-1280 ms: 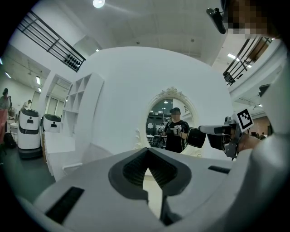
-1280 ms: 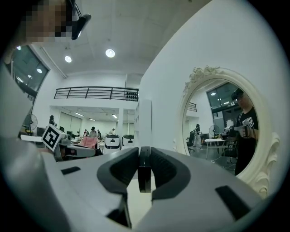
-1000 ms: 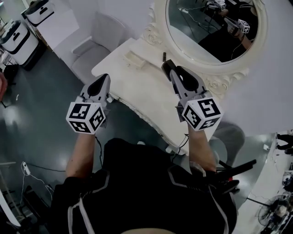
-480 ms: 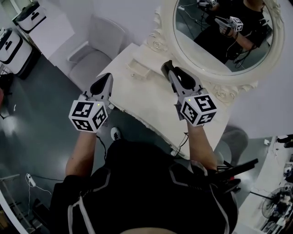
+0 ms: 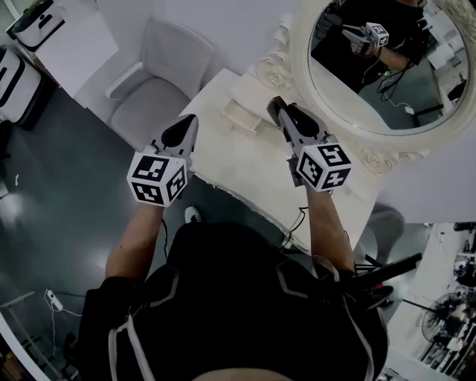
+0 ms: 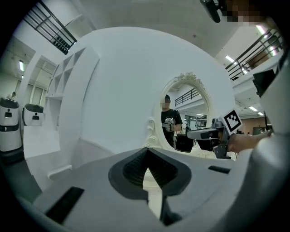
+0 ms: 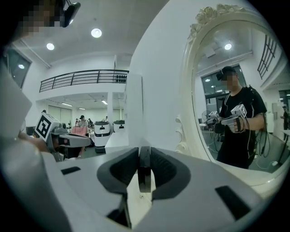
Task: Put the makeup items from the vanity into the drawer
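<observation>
My right gripper [image 5: 277,106] hangs over the white vanity [image 5: 249,167], close to the oval mirror [image 5: 379,67]. It is shut on a flat dark makeup case [image 7: 144,168], which shows edge-on between the pads in the right gripper view. The left gripper view shows that case [image 6: 183,143] as a dark square at the jaw tips. My left gripper [image 5: 187,123] hovers above the vanity's left front edge, its jaws [image 6: 146,152] meeting at the tips with nothing in them. A small cream drawer box [image 5: 239,115] stands on the vanity top between the two grippers.
A grey chair [image 5: 152,89] stands left of the vanity. White cases [image 5: 30,22] sit at the far upper left. The mirror's carved frame [image 5: 279,63] rises just behind the drawer box. A cable [image 5: 297,223] hangs off the vanity's front edge.
Both grippers have drifted slightly forward over the vanity as the head view swung right. The right gripper still holds the dark case. The left stays shut.
</observation>
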Motion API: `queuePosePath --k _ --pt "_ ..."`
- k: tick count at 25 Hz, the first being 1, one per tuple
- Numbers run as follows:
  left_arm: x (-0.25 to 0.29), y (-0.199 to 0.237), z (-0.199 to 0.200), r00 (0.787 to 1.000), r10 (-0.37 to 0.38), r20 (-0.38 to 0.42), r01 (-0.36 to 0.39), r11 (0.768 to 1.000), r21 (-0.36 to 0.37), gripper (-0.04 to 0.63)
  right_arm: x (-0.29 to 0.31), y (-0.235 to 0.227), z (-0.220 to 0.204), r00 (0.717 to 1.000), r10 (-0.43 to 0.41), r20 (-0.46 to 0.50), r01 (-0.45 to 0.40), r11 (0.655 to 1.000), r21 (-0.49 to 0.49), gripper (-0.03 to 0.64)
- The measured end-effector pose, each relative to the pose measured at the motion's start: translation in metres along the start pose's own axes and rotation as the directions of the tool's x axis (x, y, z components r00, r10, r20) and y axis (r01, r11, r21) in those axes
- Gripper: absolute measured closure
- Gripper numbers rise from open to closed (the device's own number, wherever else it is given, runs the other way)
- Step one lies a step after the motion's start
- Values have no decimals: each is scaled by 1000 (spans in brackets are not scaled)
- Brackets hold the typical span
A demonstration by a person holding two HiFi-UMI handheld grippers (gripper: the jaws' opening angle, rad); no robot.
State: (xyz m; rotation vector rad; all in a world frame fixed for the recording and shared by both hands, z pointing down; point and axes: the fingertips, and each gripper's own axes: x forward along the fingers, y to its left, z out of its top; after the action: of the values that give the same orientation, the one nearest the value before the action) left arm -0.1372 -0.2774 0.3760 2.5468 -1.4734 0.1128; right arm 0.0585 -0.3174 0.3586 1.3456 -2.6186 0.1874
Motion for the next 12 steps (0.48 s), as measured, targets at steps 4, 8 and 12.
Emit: queuePosePath --k 4,8,12 --pt "8 23 -11 999 -31 -27 31 999 -15 592 32 1 -14 999 -22 -44 22 1000 12 529" --pt "14 40 -23 997 -57 -56 55 998 -31 592 64 0 -32 996 -28 -88 28 1000 9 529" --pt "22 47 -37 996 -40 -74 36 998 -58 592 91 -7 -56 991 -4 -135 5 1000 12 529"
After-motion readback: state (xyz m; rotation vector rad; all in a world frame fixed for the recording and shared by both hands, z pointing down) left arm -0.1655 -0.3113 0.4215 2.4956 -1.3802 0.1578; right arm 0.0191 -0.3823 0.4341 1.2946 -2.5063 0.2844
